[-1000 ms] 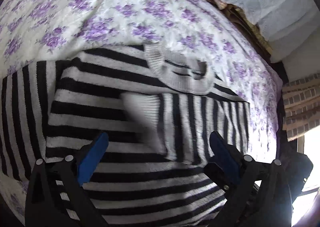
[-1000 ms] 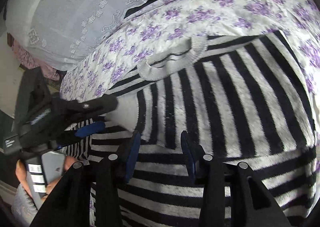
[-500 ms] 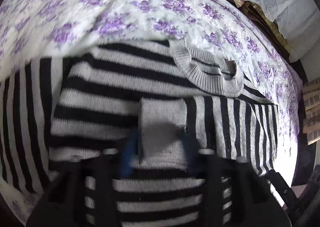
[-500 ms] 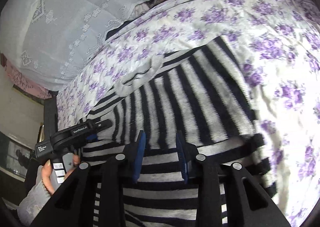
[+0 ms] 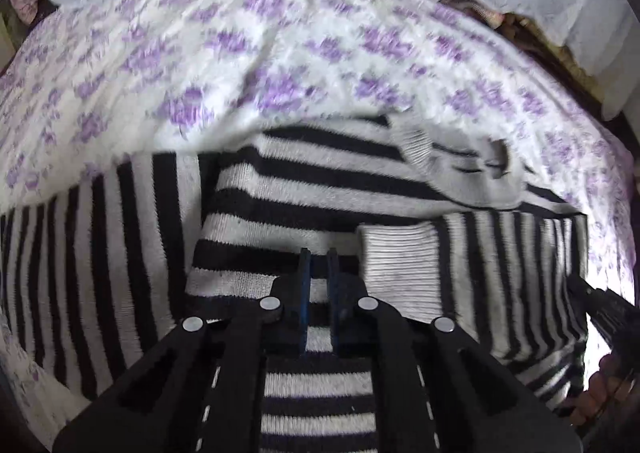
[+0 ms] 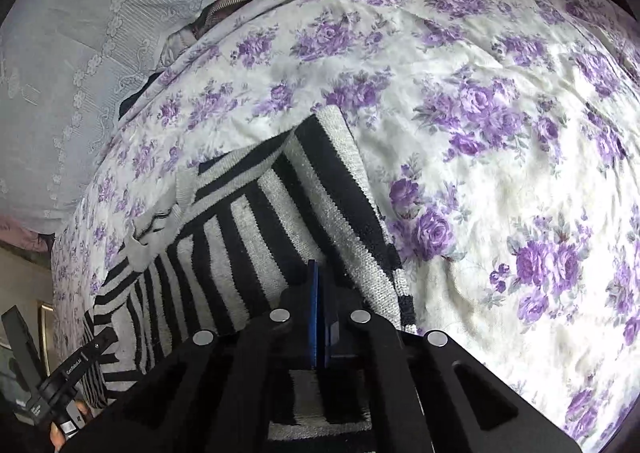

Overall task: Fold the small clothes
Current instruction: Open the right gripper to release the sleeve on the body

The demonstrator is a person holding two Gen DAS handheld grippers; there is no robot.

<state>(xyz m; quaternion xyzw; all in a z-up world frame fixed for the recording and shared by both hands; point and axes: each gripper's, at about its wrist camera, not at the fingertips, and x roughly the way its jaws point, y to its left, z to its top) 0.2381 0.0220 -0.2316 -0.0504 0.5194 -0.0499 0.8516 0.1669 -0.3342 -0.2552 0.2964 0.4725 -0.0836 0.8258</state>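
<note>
Black-and-white striped knit, that's the whole job here: a small striped sweater (image 5: 304, 189) lying flat on the bed's purple-flowered bedspread (image 5: 280, 65), grey ribbed collar (image 5: 460, 169) pointing toward the pillow end, and one sleeve already laid across the chest so its grey cuff (image 5: 400, 265) sits just beside the left gripper (image 5: 318, 273). Both grippers have just been closing. The left one now has its blue pads nearly together, and it looks like they've pinched a thin fold of the body knit between them, though the tips sit so low on the fabric I can't swear how much they caught. The right gripper (image 6: 320, 293) is shut tight near the sweater's right-hand edge, where the stripes meet the bedspread; whether it grabbed a layer or just closed on top of the knit, I honestly can't tell from its own view. My read is they're about to lift and fold the body over. What worries me: chunky knit is stretchy and slippery, so a shallow pinch could let go halfway and the fold lands crooked. If one side grabs only the top layer, the thing peels open instead of folding. And that tucked sleeve could slide back out if the lift is jerky.
</note>
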